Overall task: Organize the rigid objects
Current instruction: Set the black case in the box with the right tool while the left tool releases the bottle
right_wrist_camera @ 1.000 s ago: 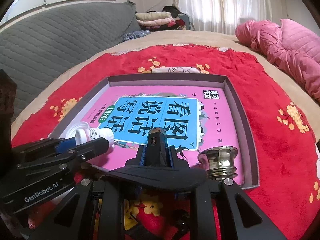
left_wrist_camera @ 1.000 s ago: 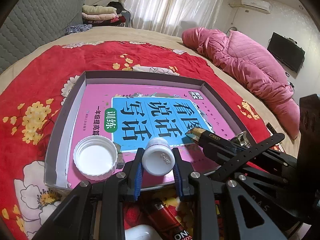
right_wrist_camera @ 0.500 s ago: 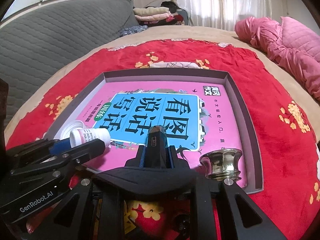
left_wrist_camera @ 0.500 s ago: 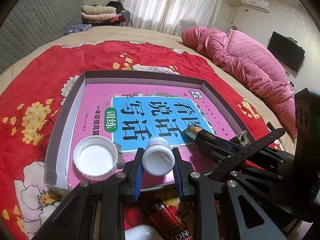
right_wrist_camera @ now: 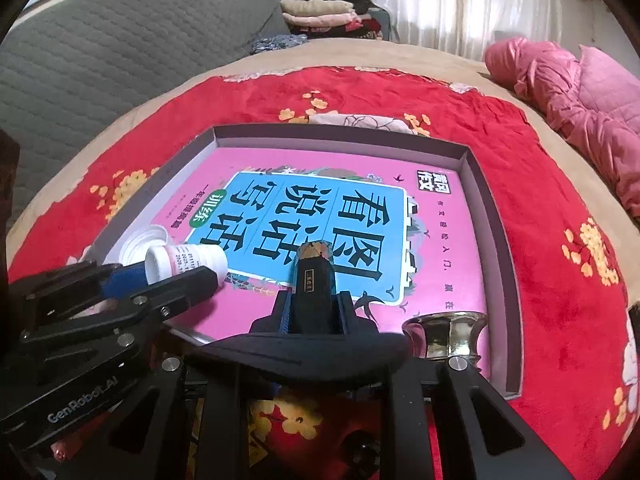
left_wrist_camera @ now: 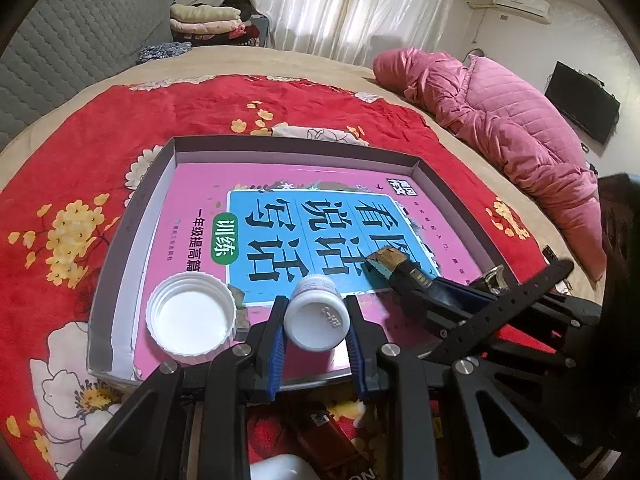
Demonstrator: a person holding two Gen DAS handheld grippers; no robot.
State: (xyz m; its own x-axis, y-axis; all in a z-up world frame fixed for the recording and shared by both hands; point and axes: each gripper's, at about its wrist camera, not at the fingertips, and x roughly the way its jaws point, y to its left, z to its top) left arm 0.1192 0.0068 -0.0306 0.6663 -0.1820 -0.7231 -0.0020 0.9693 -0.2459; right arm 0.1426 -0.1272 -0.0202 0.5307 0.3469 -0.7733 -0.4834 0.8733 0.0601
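My left gripper (left_wrist_camera: 316,320) is shut on a small white pill bottle (left_wrist_camera: 317,316), held lying along the fingers over the near edge of a grey box lid tray (left_wrist_camera: 296,146); the bottle also shows in the right wrist view (right_wrist_camera: 188,261). My right gripper (right_wrist_camera: 314,304) is shut on a dark, gold-tipped rectangular object (right_wrist_camera: 313,280), seen from the left wrist view too (left_wrist_camera: 404,270), over the pink book (right_wrist_camera: 440,248) lying in the tray. A white cap (left_wrist_camera: 191,316) lies open side up in the tray's near left corner. A brass knob (right_wrist_camera: 450,334) stands at the near right.
The tray rests on a red floral blanket (left_wrist_camera: 80,152) on a bed. A pink quilt (left_wrist_camera: 520,136) lies at the far right. A red lighter (left_wrist_camera: 332,440) and a white object (left_wrist_camera: 280,468) lie under my left gripper. A grey headboard (right_wrist_camera: 100,60) stands left.
Both grippers have eased slightly forward over the tray with their objects still held. The cap and the brass knob have not moved.
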